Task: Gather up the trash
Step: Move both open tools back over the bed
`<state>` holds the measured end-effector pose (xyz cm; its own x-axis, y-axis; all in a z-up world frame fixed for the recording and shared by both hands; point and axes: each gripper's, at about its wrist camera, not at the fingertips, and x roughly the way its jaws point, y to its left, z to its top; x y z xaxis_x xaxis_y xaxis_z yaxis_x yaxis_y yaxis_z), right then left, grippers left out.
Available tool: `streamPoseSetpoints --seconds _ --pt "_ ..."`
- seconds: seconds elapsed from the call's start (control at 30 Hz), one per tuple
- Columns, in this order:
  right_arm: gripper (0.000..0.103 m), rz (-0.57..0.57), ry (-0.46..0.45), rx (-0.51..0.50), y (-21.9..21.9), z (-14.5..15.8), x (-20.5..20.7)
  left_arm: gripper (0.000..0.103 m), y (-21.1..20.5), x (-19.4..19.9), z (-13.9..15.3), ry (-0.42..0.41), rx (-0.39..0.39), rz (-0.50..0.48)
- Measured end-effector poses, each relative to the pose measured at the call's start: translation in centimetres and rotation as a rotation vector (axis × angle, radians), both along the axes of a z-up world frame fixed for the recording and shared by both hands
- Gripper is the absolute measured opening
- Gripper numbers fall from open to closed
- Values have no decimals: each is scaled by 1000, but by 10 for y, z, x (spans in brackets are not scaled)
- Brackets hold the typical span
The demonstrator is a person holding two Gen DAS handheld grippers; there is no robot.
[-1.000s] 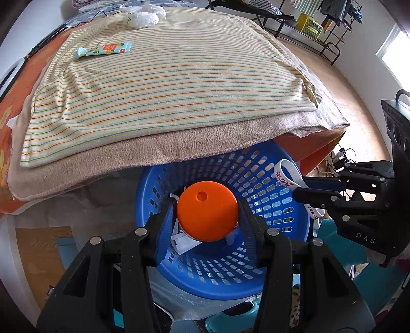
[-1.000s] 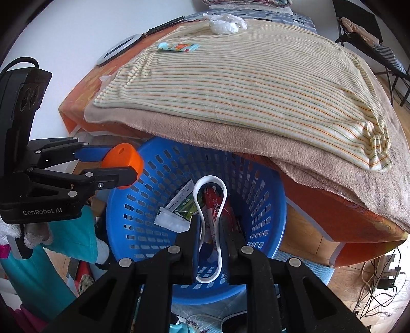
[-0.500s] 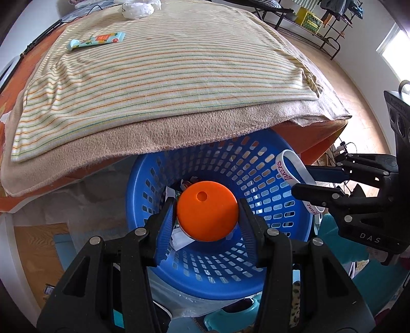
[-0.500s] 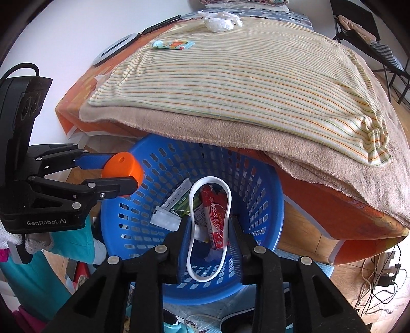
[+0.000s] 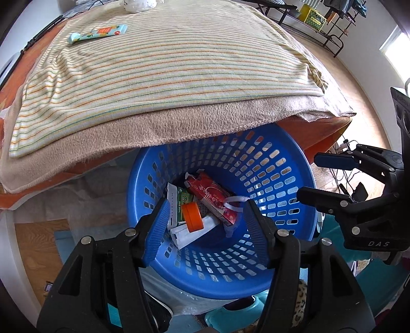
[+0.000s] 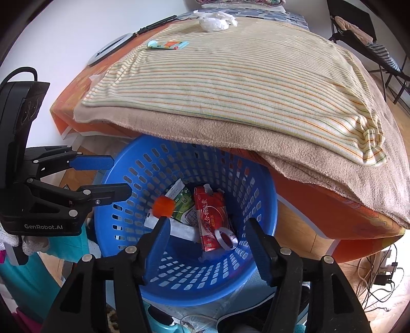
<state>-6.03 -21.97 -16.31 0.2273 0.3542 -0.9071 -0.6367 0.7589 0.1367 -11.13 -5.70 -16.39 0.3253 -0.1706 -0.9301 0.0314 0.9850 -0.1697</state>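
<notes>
Both grippers hang over the basket [image 5: 276,258], jaws spread wide, nothing held; left gripper [image 5: 203,217] above the near rim, right gripper [image 6: 207,230] likewise, each visible in the other's view. Inside the basket: orange cap [image 5: 194,217] on its edge on a white wrapper [image 5: 189,231], blurred in the right wrist view so it may not have settled; red packet [image 5: 214,201] beside it; white strap [image 6: 225,238] lying on that packet; green packet [image 5: 183,203] under the cap. Left to collect, well beyond the basket on the bed's striped blanket [image 5: 164,66]: tube [image 5: 98,32] and, further off, a crumpled white wad [image 6: 216,21]. Step in hand reads as release done, pull clear; to do it well, lift both grippers straight up before swinging toward the bed so the jaws don't catch the basket rim or the tan blanket [image 5: 153,128] that overhangs the basket's far side; take the tube first, flat approach across its width. Versus half a second ago: left jaws were clamped on the cap and right jaws on the strap; now both are in the basket and both jaws have opened.
</notes>
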Motion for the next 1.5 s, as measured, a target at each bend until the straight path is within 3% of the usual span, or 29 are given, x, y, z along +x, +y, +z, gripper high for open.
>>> streamPoseSetpoints --seconds 0.67,1.27,1.37,1.5 --pt "88 -35 -75 -43 -2 9 2 61 8 2 4 -5 2 43" --pt "91 -59 -142 -31 14 40 15 62 40 14 42 -80 -24 126" --pt "91 -66 -140 -21 18 46 21 71 50 20 52 -100 -30 154" --pt "91 -82 -139 -12 25 56 31 71 62 31 63 -114 -29 177"
